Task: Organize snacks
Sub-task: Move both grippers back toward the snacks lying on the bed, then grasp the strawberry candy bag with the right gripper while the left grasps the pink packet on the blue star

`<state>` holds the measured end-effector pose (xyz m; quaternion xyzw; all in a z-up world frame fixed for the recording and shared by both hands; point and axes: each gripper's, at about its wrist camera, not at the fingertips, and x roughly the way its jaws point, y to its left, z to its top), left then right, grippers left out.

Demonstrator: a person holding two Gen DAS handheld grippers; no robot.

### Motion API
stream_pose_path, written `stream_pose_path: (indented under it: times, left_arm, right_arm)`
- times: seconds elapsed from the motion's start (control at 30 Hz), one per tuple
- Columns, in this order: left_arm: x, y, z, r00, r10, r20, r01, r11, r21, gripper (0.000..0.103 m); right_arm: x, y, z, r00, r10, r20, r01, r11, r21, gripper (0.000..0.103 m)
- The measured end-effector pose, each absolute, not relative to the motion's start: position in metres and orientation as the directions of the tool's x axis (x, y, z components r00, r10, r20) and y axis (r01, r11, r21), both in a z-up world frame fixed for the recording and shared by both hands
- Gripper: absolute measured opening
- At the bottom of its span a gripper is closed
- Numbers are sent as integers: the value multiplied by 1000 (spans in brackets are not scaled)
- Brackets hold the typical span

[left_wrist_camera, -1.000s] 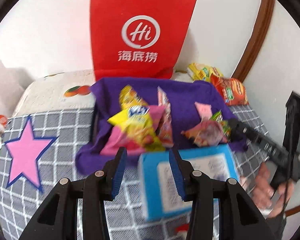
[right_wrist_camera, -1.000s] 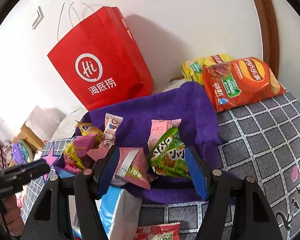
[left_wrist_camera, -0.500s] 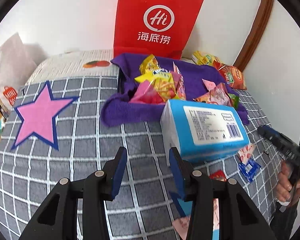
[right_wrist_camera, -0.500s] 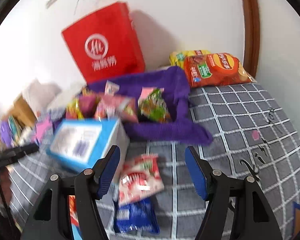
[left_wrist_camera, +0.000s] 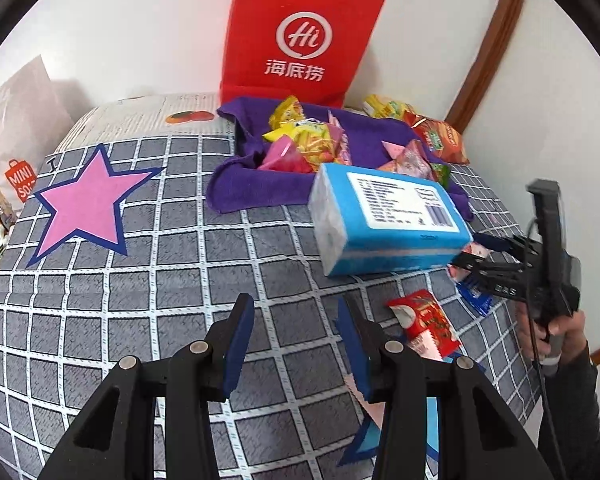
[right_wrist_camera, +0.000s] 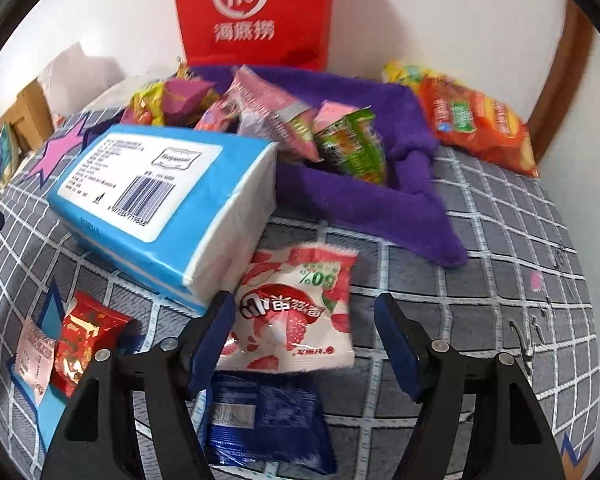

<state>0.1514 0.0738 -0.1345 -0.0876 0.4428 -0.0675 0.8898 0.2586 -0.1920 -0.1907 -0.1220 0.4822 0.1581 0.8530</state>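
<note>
Reaching now: right tool (right_wrist_camera: pixel 304 330) hovers over strawberry snack packet (right_wrist_camera: pixel 296 308), pads spreading, packet between them, no clamp yet. Left tool (left_wrist_camera: pixel 296 344) parted, empty, over grid cloth. Next, probably: descend, pinch packet, carry to purple towel (right_wrist_camera: pixel 380 200) at 12 o'clock. Count: one tissue pack (right_wrist_camera: pixel 168 196), one blue packet (right_wrist_camera: pixel 268 428), one red packet (right_wrist_camera: pixel 84 344), two crisp bags at 2 o'clock.

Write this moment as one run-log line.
left gripper: open, empty | right gripper: opening over strawberry snack packet | tissue pack: beside purple cloth
</note>
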Motion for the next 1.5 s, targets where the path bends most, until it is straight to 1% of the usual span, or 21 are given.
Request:
stream_pose_path:
  times: [0.1, 0.27, 0.53, 0.57, 0.6, 0.67, 0.8, 0.9, 0.93, 1.0, 1.13, 1.23, 1.4, 1.5]
  left_arm:
    - [150, 68, -134, 595, -224, -771, 65, 971, -232, 41]
    - [151, 55, -134, 588, -242, -772, 94, 968, -232, 41]
    - [151, 46, -136, 575, -260, -776, 107, 964, -244, 41]
    - [152, 45, -136, 573, -262, -776, 105, 963, -248, 41]
    - [153, 45, -136, 573, -266, -775, 104, 962, -253, 41]
    - [153, 43, -135, 573, -280, -770, 109, 958, -267, 41]
    - [151, 32, -134, 573, -305, -761, 150, 951, -269, 41]
    - [150, 21, -138, 551, -348, -758, 210, 937, -278, 42]
    - [149, 15, -141, 535, -367, -761, 235, 930, -284, 45]
    - [150, 4, -148, 512, -389, -766, 276, 919, -283, 47]
    - [156, -12, -163, 468, -399, -789, 312, 909, -275, 48]
    - [154, -18, -175, 404, -446, -798, 345, 883, -319, 48]
    - [137, -20, -180, 358, -500, -788, 400, 845, -355, 48]
    - [128, -19, -180, 357, -498, -791, 416, 842, -343, 53]
  right_arm:
    - [260, -189, -196, 477, 141, -867, -393, 917, -67, 71]
    - [269, -192, -201, 456, 182, -871, -396, 918, -16, 71]
    - [270, -185, -204, 488, 176, -855, -450, 890, -74, 71]
    - [270, -185, -204, 490, 180, -853, -457, 886, -76, 70]
    - [270, -185, -204, 487, 192, -852, -466, 882, -67, 63]
    - [270, -188, -204, 480, 206, -853, -464, 884, -47, 60]
    - [260, -195, -198, 540, 165, -825, -430, 897, -102, 58]
    - [249, -213, -184, 566, 207, -798, -392, 919, -39, 58]
    - [245, -220, -179, 576, 215, -789, -373, 928, -19, 58]
    - [237, -231, -169, 597, 224, -771, -343, 939, 8, 58]
    - [218, -245, -158, 601, 263, -755, -327, 942, 68, 59]
    - [203, -252, -158, 598, 261, -758, -324, 944, 69, 59]
    - [183, -259, -163, 576, 253, -777, -319, 945, 71, 59]
    - [171, -261, -165, 569, 257, -781, -320, 944, 77, 59]
